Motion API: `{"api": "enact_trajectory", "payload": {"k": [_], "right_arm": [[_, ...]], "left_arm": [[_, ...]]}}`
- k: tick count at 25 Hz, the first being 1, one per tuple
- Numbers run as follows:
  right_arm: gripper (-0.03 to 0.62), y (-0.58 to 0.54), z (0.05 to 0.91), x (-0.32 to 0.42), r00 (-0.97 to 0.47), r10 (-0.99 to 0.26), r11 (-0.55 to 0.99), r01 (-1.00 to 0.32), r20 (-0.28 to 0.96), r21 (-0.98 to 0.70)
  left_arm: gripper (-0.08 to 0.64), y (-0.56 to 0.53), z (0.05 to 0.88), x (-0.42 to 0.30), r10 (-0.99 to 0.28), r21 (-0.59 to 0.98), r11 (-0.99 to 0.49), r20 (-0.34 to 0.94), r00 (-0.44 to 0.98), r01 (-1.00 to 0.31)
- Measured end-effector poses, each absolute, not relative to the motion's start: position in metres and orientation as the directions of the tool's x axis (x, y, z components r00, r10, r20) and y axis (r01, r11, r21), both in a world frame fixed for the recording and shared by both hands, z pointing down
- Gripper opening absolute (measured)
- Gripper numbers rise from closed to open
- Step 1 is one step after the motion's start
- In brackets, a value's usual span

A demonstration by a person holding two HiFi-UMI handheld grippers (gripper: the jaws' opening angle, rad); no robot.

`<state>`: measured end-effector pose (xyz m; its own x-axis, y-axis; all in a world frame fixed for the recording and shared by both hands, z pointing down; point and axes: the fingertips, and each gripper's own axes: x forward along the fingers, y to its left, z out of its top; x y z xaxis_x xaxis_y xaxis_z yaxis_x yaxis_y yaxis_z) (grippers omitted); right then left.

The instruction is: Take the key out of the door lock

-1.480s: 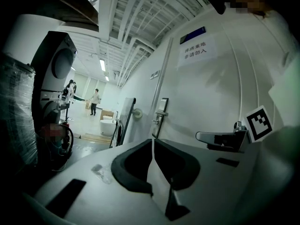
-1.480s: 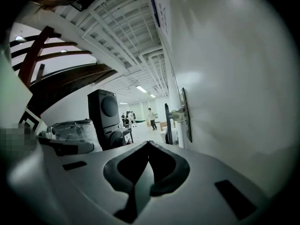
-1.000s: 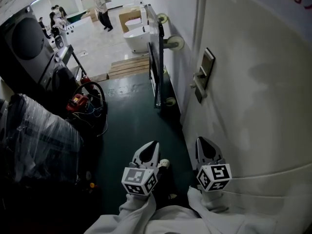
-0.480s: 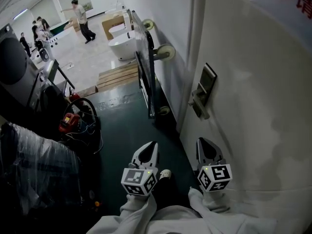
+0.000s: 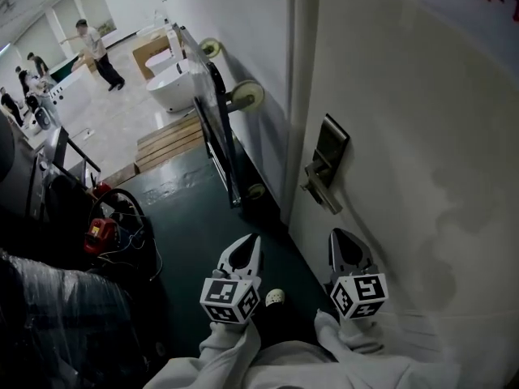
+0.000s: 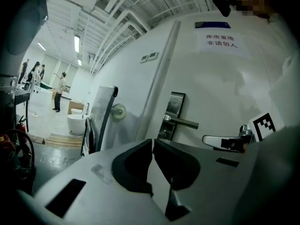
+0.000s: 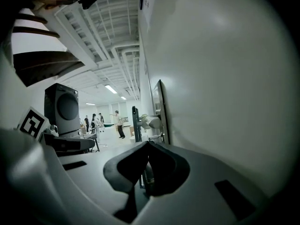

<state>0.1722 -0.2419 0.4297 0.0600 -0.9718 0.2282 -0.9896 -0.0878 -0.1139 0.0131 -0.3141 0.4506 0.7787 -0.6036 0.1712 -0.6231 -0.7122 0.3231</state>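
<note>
A: One key should sit in the door lock (image 5: 328,165), at twelve o'clock from the right tongs (image 5: 342,237), but it's too small to make out.

B: And the tongs?

A: Both clenched on nothing, the left tongs (image 5: 247,245) too. They're held low, well apart from the lock, probably because the reach hasn't begun.

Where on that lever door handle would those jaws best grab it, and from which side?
Pinch the lever handle near its free end, away from the lock plate. It is a slim horizontal bar standing off the door, so the likely best approach is straight at the door, with one jaw above the bar and one below.
</note>
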Motion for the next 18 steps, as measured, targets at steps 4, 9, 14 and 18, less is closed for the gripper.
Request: {"api": "enact_trajectory", "payload": {"k": [4,9,14,18], "right_arm": [[0.052,-0.244,0.431,0.181,0.113,-0.966,-0.142,-0.984,0.232,-0.112],[0.052,-0.247,0.434,0.194,0.18,-0.954,-0.211,-0.971,0.239,-0.11],[0.052,-0.245,0.434,0.205,0.248,-0.939,-0.279,-0.954,0.239,-0.107],[0.052,-0.241,0.438,0.211,0.286,-0.923,-0.32,-0.942,0.257,-0.1]], "left_arm": [[0.025,-0.327,0.453,0.026,-0.56,0.329,-0.742,0.174,0.81,-0.584],[0.025,-0.344,0.458,0.045,-0.503,0.343,-0.774,0.177,0.846,-0.532],[0.025,-0.354,0.46,0.063,-0.444,0.353,-0.804,0.177,0.878,-0.478],[0.025,-0.359,0.464,0.075,-0.404,0.374,-0.815,0.181,0.897,-0.443]]}}
